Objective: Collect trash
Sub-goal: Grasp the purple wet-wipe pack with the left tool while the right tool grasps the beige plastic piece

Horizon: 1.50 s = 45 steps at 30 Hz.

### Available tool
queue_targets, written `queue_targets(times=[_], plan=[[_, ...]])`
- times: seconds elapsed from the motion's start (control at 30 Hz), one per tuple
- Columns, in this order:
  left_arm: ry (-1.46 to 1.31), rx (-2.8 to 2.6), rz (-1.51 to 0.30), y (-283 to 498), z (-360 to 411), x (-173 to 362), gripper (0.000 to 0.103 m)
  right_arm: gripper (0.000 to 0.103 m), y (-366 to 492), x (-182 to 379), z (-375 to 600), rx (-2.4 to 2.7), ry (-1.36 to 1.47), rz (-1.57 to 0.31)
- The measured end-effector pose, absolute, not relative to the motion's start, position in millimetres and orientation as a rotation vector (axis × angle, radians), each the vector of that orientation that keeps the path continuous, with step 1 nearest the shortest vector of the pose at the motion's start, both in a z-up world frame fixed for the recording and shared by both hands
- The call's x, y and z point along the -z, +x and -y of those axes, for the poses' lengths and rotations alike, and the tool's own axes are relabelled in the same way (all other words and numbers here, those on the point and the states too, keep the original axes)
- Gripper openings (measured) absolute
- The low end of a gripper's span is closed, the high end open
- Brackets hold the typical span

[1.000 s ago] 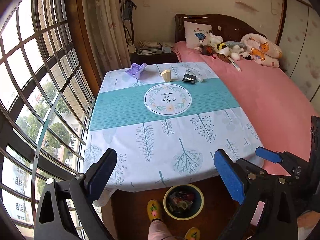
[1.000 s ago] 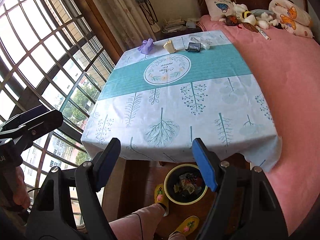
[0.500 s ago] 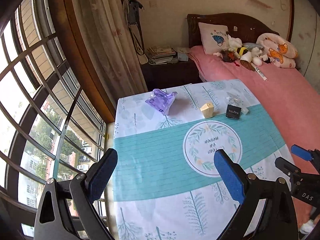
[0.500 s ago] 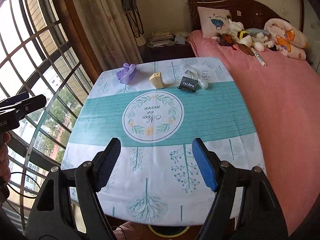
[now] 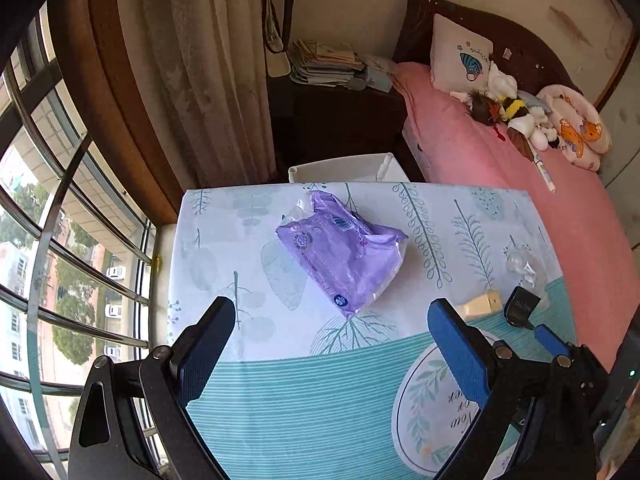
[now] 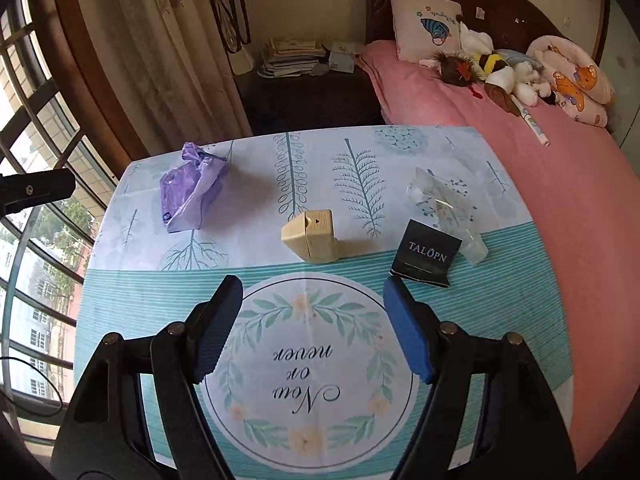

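The left gripper (image 5: 330, 344) is hanging over the worktop (image 5: 224, 240) with its fingers (image 5: 200, 344) spread wide and nothing between them, lined up on the purple plastic bag (image 5: 344, 252) lying just ahead. The right gripper (image 6: 312, 332) is likewise hovering with its fingers (image 6: 408, 336) spread and empty, above the round printed emblem (image 6: 304, 364) of the cloth. Both are sitting apart from the trash, so the pick-up is probably not yet begun.

The trash is lying along the far part of the worktop: the purple bag (image 6: 192, 188), crumpled, thin and glossy; a small beige wedge-shaped box (image 6: 310, 236), stiff-looking; a flat black card packet (image 6: 426, 254) with white lettering; and a clear crinkled wrapper (image 6: 444, 204) touching it. The soft bag is likely folding under a pinch, hence the wide spread. The cloth is smooth, pale, with leaf prints and a teal band. A pink bed (image 6: 540, 184) is standing beside the worktop.
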State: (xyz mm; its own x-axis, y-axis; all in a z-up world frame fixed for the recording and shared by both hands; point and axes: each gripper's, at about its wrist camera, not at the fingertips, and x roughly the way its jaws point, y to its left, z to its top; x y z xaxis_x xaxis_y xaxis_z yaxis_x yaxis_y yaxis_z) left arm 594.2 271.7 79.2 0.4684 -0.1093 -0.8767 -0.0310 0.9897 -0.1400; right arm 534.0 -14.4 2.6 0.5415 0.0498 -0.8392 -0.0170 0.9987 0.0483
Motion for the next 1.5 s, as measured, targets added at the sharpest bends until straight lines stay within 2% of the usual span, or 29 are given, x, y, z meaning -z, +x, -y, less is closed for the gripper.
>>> queue_targets(times=[0.23, 0.3, 0.4, 0.43, 0.47, 0.9, 1.0, 1.1, 1.2, 1.27, 1.3, 1.43, 1.5], plan=[[-0.268, 0.007, -1.158, 656.5, -266.8, -25.1, 0.099, 0.066, 589.7, 66.5, 0.7, 0.003, 0.031, -1.055], [-0.299, -0.012, -1.173, 669.2, -263.8, -12.5, 0.098, 0.061, 597.7, 79.8, -4.9, 0.009, 0.008, -1.058], [-0.343, -0.057, -1.191, 687.5, -259.8, 2.7, 0.098, 0.047, 606.9, 96.6, -9.0, 0.007, -0.021, -1.070], [-0.354, -0.076, -1.194, 690.4, -259.7, 7.0, 0.098, 0.039, 609.4, 100.5, -9.4, 0.010, -0.029, -1.071], [-0.360, -0.097, -1.198, 695.3, -258.3, 11.1, 0.098, 0.038, 611.7, 103.8, -8.9, 0.009, -0.029, -1.070], [-0.187, -0.217, -1.313, 713.6, -227.1, 83.1, 0.094, 0.037, 602.4, 99.0, 16.0, -0.027, 0.060, -1.071], [-0.221, -0.176, -1.359, 709.2, -226.0, 98.7, 0.082, 0.037, 597.4, 96.9, 19.6, -0.034, 0.074, -1.073], [-0.194, -0.166, -1.352, 701.3, -220.1, 100.9, 0.077, 0.037, 591.3, 94.6, 21.0, -0.046, 0.080, -1.073], [-0.197, -0.144, -1.360, 690.1, -214.5, 102.6, 0.063, 0.037, 582.0, 92.2, 21.5, -0.060, 0.096, -1.071], [-0.203, -0.118, -1.370, 678.0, -210.9, 103.3, 0.042, 0.037, 575.3, 91.5, 22.8, -0.070, 0.111, -1.071], [-0.196, -0.107, -1.374, 670.9, -207.8, 102.8, 0.036, 0.037, 570.6, 90.4, 23.0, -0.075, 0.120, -1.071], [-0.139, -0.051, -1.374, 634.3, -188.8, 99.0, 0.020, 0.036, 547.8, 83.7, 30.0, -0.092, 0.174, -1.069], [-0.115, -0.024, -1.373, 611.5, -177.5, 95.6, 0.017, 0.036, 533.7, 78.8, 34.0, -0.098, 0.195, -1.065]])
